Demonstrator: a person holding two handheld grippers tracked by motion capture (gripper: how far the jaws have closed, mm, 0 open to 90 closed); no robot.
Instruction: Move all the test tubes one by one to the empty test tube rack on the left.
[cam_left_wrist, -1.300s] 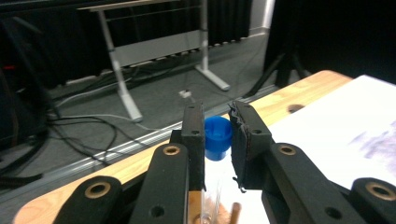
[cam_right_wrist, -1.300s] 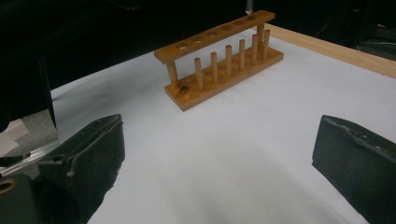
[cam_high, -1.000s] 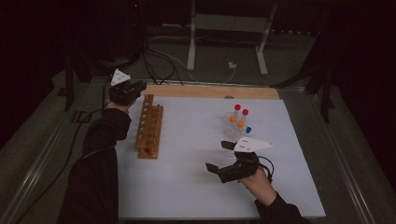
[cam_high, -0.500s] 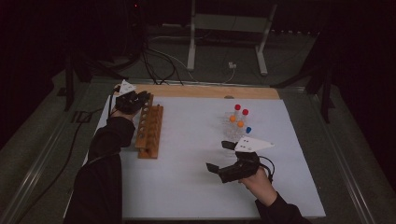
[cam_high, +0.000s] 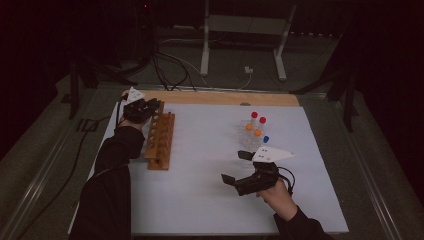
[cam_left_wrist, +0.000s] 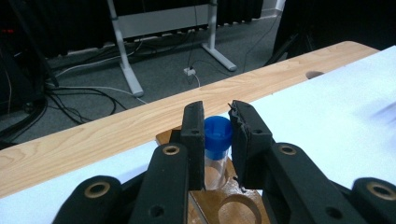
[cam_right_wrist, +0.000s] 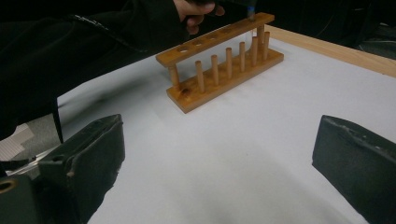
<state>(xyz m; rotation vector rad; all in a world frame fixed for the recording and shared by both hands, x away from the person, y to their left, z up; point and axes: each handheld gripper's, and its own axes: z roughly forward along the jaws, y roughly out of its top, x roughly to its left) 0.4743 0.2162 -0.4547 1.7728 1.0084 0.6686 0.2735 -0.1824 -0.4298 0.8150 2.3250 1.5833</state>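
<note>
**Me:** Holding a tube (cam_left_wrist: 217, 149) with a blue cap between my left gripper's (cam_left_wrist: 218, 140) jaws. The pads press on it from both sides, just under the cap, and the tube stands upright.

**Other:** Where is it, exactly?

**Me:** At the far end of the rack (cam_high: 161, 140), over its last hole. In the left gripper view the glass runs down toward the wood, with another hole of the rack showing just in front of the jaws. How deep the tube sits in its hole I cannot tell; my jaws hide that.

**Other:** And the rack itself?

**Me:** It lies on the left part of the white sheet (cam_high: 210, 200), lengthwise away from me, its far end near the bare wooden strip of the table (cam_high: 210, 97). My left hand (cam_high: 137, 111) is at that far end, the sleeve alongside the rack.

**Other:** What about your other side?

**Me:** My right gripper (cam_high: 239, 167) hovers low over the sheet, well apart from the rack, jaws wide open with nothing between them. In its own view they frame bare sheet, and the rack stands beyond, its other holes empty.

**Other:** Anything else on the sheet?

**Me:** More tubes (cam_high: 255, 130), with red, orange and blue caps, stand grouped just beyond my right gripper, toward the sheet's far right.
</note>
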